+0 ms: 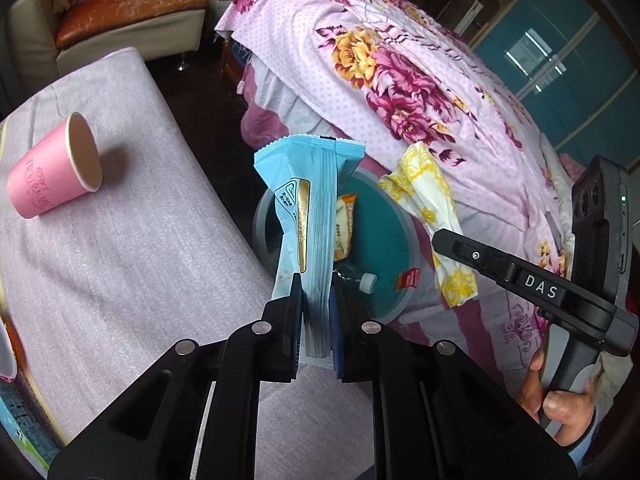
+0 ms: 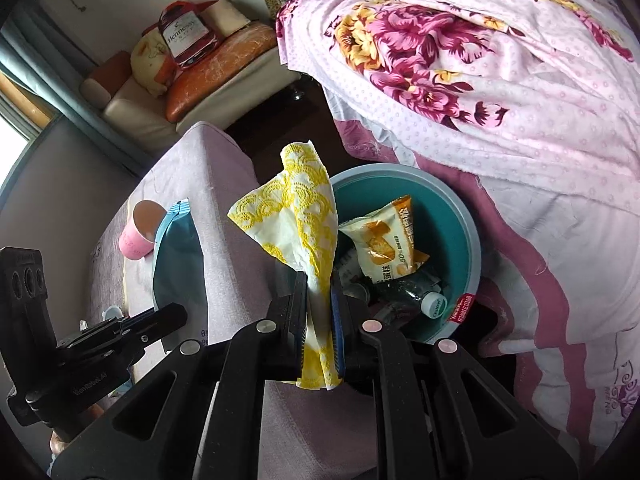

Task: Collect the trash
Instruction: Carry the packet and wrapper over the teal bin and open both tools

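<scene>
Left gripper (image 1: 316, 284) clamped on blue wrapper (image 1: 308, 200), wrapper standing up between the pads, over the near rim of the bin. Right gripper (image 2: 318, 280) clamped on yellow-and-white napkin (image 2: 296, 216), likewise held above the bin's edge.

Largest first: bed (image 1: 400, 64) with floral cover, running off the top and right of both views. Pink-covered bench (image 1: 120, 248), near end hidden under the gripper bodies. Sofa (image 1: 132, 12) at the back, cut off by the fisheye rim. Teal bin (image 2: 460, 240) wedged between bench and bed, near rim blocked by fingers and held trash. Inside: orange snack bag (image 2: 384, 244), crushed clear bottle (image 2: 412, 292) with white cap, dark clutter under it hard to make out. Red tag (image 2: 462, 308) on the bin rim, possibly a label; print too small to read. Pink cup (image 1: 52, 176) on its side on the bench, well apart from the bin. Hand (image 1: 560, 404) around the right gripper's handle, partly cut off at the lower right.
</scene>
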`<state>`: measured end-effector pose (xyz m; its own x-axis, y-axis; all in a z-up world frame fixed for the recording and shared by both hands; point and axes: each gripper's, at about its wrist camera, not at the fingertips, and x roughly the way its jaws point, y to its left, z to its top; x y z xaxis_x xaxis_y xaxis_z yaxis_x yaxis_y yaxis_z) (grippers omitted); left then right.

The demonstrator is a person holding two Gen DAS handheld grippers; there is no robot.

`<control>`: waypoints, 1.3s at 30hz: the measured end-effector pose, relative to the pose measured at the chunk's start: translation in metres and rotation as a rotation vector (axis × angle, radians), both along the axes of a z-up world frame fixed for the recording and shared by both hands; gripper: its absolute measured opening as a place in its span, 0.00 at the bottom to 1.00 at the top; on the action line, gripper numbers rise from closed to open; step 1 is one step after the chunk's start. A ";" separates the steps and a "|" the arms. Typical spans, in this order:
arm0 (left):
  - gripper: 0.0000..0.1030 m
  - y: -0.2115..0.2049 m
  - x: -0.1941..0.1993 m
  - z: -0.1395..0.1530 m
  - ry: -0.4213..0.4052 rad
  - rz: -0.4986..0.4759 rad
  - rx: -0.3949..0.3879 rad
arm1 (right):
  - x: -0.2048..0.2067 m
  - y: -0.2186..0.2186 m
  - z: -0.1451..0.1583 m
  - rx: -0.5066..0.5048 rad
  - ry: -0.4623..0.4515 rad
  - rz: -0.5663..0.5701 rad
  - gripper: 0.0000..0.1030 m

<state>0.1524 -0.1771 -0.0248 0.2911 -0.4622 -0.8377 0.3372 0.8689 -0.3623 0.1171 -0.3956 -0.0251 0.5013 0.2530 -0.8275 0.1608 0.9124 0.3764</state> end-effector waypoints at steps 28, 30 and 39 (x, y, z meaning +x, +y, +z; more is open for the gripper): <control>0.77 -0.040 0.025 -0.030 0.036 -0.029 0.053 | 0.014 -0.031 -0.019 -0.015 0.050 -0.057 0.12; 0.77 -0.035 0.025 -0.029 0.038 -0.021 0.049 | 0.016 -0.029 -0.019 -0.018 0.052 -0.055 0.12; 0.84 -0.012 0.018 -0.030 0.058 0.020 0.050 | 0.020 -0.019 -0.018 -0.037 0.053 -0.057 0.60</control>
<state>0.1705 -0.1886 -0.0546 0.2500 -0.4137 -0.8754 0.2994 0.8929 -0.3364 0.1367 -0.4146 -0.0431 0.4695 0.1942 -0.8613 0.2313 0.9144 0.3322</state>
